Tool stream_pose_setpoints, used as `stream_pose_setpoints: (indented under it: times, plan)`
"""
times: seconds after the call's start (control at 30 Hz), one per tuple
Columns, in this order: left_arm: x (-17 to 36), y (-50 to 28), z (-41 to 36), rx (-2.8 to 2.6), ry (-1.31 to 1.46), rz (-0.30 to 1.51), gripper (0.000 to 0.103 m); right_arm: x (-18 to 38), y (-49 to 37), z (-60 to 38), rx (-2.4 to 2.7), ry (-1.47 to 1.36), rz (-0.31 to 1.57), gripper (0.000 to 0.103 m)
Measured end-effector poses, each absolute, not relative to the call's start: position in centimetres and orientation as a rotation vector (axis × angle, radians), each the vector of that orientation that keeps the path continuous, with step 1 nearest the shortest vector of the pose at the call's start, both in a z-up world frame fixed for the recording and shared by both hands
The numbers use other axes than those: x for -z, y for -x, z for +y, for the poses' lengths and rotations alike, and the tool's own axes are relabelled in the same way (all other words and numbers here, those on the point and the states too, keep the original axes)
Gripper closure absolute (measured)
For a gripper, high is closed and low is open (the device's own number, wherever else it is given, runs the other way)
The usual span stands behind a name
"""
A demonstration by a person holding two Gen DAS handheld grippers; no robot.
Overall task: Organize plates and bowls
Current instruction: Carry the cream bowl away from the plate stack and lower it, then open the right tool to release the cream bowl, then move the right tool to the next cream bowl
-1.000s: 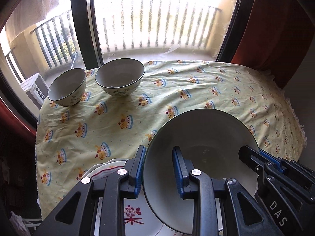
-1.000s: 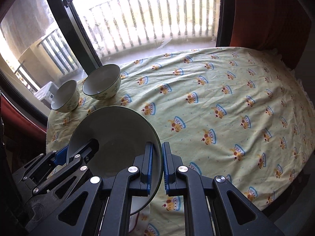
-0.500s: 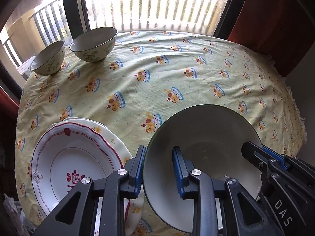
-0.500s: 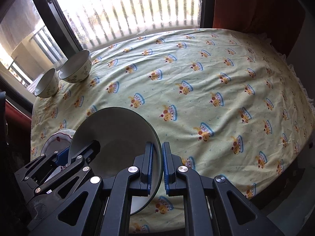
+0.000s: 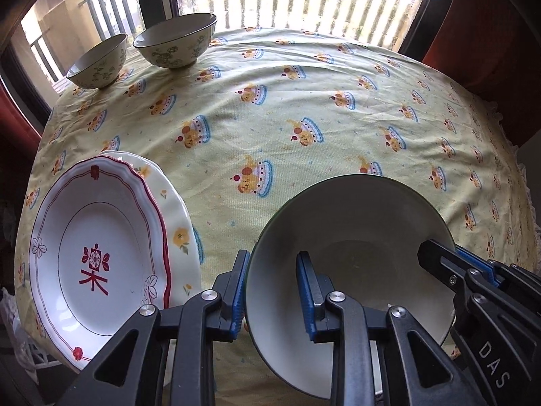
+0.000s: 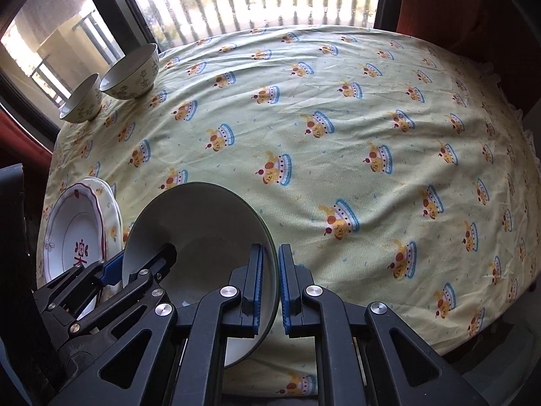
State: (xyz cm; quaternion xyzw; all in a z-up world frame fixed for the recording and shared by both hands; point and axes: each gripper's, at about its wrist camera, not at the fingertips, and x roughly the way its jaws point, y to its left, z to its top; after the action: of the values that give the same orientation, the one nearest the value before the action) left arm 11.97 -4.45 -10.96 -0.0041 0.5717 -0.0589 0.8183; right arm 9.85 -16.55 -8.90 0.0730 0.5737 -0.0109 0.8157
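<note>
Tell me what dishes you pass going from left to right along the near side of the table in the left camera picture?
Red-trimmed plate → yellow-flower plate peeking from under it → big bowl gripped by both tongs, the left tongs on its left rim.

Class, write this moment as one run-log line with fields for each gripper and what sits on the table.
left gripper: shut on large bowl rim | right gripper: shut on opposite rim | table: two small bowls, stacked plates
</note>
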Motion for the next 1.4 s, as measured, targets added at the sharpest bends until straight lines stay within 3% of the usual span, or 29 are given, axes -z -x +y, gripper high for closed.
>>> stream_pose_setpoints:
  times: [0.2,0.3,0.47,0.57,0.63,0.73,1.4]
  plan:
    - [10.9,-12.1,-4.9,0.069,0.021,1.217,0.063,9.6,-10.7,-17.2,-0.008,-0.145,1.253,0.087]
    - [10.1,-11.9,-4.9,0.043,0.013,1.187,0.045,9.8,-10.8,-17.5,-0.042,-0.150,1.261,0.085]
    - [9.5,-11.9,-4.2,-0.015,0.025,1.186,0.037,9.4,-10.9,-17.6,-0.079,-0.130,1.246,0.078]
    - [9.2,-11.8,-3.2,-0.048,0.046,1.195,0.035,9.1,-11.0,-17.6,-0.085,-0.122,1.235,0.066]
    - [9.0,-11.7,-2.6,-0.066,0.047,1.191,0.029,9.1,-11.1,-17.8,-0.079,-0.122,1.233,0.048]
    - [8.7,-11.6,-2.0,-0.080,0.050,1.186,0.025,8.9,-11.3,-17.9,-0.093,-0.132,1.227,0.039]
    - [5.2,-14.1,0.5,0.163,0.001,1.129,0.020,4.3,-12.8,-13.3,0.019,-0.140,1.124,0.037]
